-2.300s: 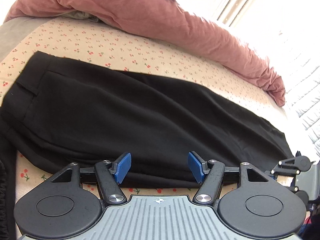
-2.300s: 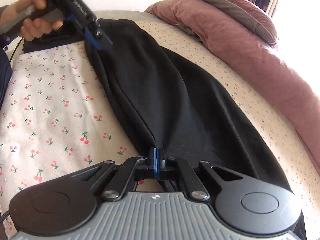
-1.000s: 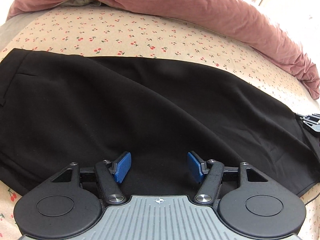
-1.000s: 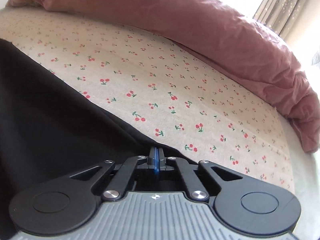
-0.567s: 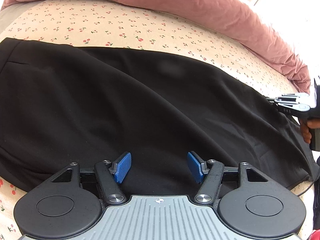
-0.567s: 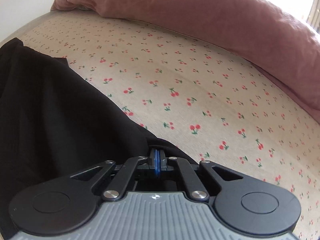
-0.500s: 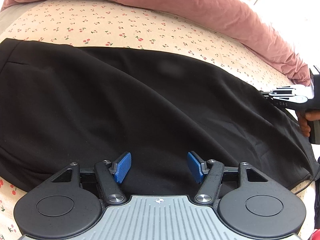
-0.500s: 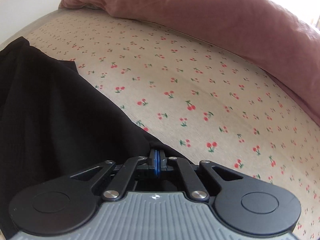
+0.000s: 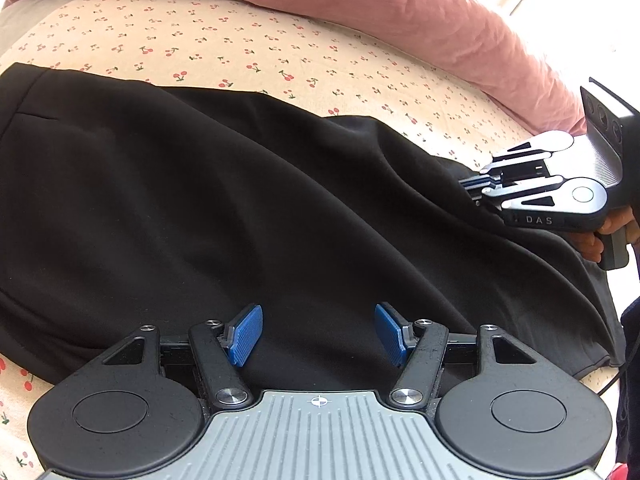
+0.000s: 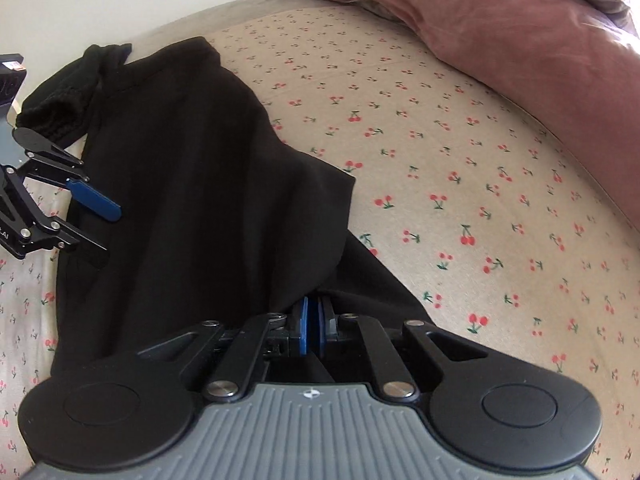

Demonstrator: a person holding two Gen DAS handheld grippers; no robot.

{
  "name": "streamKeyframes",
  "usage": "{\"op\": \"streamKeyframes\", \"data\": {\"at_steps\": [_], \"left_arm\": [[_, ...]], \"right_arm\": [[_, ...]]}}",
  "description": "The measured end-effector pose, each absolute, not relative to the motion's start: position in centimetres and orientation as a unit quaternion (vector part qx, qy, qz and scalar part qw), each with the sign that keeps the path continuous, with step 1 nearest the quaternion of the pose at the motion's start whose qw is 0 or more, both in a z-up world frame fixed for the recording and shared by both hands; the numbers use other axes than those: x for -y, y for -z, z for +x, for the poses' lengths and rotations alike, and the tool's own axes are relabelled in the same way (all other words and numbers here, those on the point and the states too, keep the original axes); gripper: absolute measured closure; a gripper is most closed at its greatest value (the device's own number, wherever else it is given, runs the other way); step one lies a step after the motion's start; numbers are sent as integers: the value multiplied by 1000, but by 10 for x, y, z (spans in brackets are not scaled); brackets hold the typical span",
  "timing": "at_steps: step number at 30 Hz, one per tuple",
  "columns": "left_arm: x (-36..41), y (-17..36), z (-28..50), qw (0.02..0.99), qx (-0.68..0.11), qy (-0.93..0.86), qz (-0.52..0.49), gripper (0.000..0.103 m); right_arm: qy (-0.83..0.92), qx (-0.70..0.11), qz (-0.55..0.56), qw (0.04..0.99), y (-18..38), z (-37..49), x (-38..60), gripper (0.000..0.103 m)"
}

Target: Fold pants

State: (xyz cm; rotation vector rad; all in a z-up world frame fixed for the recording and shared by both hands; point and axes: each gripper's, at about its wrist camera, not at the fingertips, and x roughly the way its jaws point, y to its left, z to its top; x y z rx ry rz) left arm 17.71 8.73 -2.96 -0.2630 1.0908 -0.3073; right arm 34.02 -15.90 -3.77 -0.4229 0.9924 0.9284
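Observation:
Black pants lie across a cherry-print bed sheet, waistband at the left. My left gripper hovers open over the near side of the pants, nothing between its blue pads. My right gripper is shut on the hem end of the pants and holds it lifted, so the leg end is doubled over toward the waist. From the left wrist camera the right gripper shows at the right, pinching the cloth. The left gripper appears at the left edge of the right wrist view.
A pink duvet is bunched along the far side of the bed. Another dark garment lies beyond the waistband at the bed's edge. Bare sheet stretches between the pants and the duvet.
My right gripper has carried the hem end inward over the leg toward the waist and rolled, so a fold has formed. The left gripper has stayed where it was, open.

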Motion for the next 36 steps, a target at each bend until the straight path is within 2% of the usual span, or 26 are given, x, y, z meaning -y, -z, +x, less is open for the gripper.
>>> {"op": "streamKeyframes", "data": {"at_steps": [3, 5, 10, 17, 20, 23, 26, 31, 36], "left_arm": [[-88, 30, 177, 835, -516, 144, -127, 41], [-87, 30, 177, 836, -515, 143, -125, 41], [-82, 31, 179, 838, -515, 140, -116, 41], [-83, 30, 176, 839, -514, 143, -110, 40], [-84, 30, 176, 838, -514, 143, -113, 40], [-83, 30, 176, 839, -514, 141, -111, 40], [-82, 30, 175, 840, -514, 140, -108, 40], [-85, 30, 176, 838, -514, 140, -117, 40], [-86, 30, 177, 838, -514, 140, -116, 40]], "right_arm": [[-457, -457, -225, 729, 36, 329, 144, 103], [-449, -448, -235, 737, 31, 328, 141, 98], [-414, -436, -201, 774, 26, 352, 135, 93], [-412, -437, -194, 776, 42, 374, 107, 92], [-400, -423, -208, 786, 47, 376, 97, 86], [-385, -406, -196, 806, 48, 383, 95, 84], [-324, -373, -219, 842, 51, 390, 92, 73], [-254, -321, -195, 892, 40, 394, 106, 72], [-291, -351, -128, 881, 29, 394, 126, 72]]}}
